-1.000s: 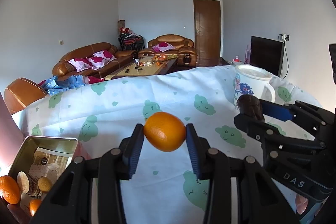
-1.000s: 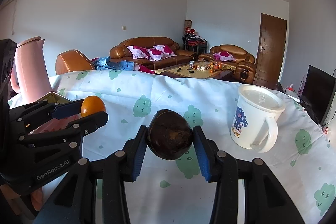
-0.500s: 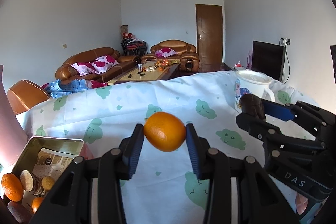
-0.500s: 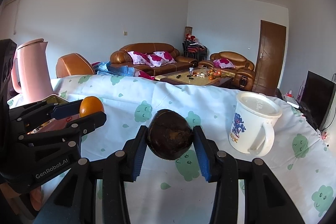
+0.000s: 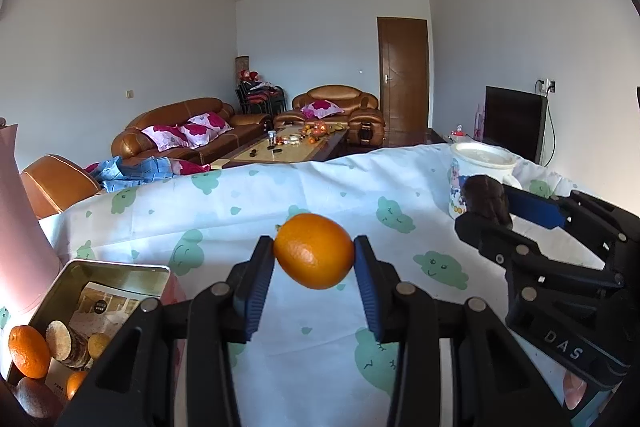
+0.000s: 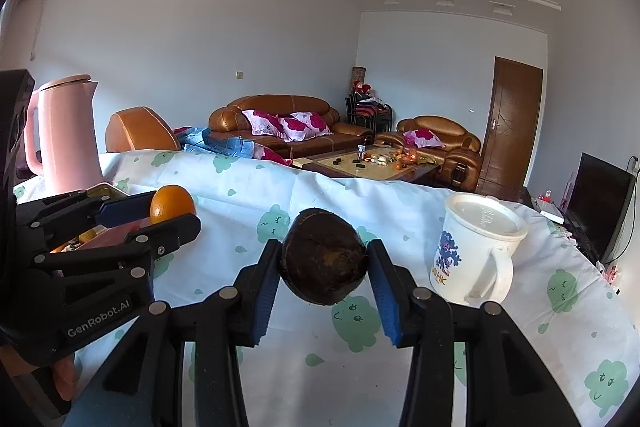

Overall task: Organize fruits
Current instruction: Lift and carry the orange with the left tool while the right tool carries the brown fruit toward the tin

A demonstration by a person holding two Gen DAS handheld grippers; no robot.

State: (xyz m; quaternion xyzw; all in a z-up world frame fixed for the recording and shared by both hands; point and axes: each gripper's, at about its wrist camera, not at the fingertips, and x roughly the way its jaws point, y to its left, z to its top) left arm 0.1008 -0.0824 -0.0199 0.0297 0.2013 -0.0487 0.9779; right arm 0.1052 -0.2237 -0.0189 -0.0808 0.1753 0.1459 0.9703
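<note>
My left gripper is shut on an orange, held above the table; the same orange shows in the right wrist view at the left. My right gripper is shut on a dark brown round fruit, which also appears in the left wrist view as a dark lump at the right. An open metal tin at the lower left holds several oranges and brownish round pieces.
A white lidded mug with a cartoon print stands on the table at the right. A pink kettle stands at the far left. The table wears a white cloth with green figures. Sofas and a coffee table lie beyond.
Both views have tilted slightly upward, so the table sits lower in the frames. Both fruits stay gripped as before.
</note>
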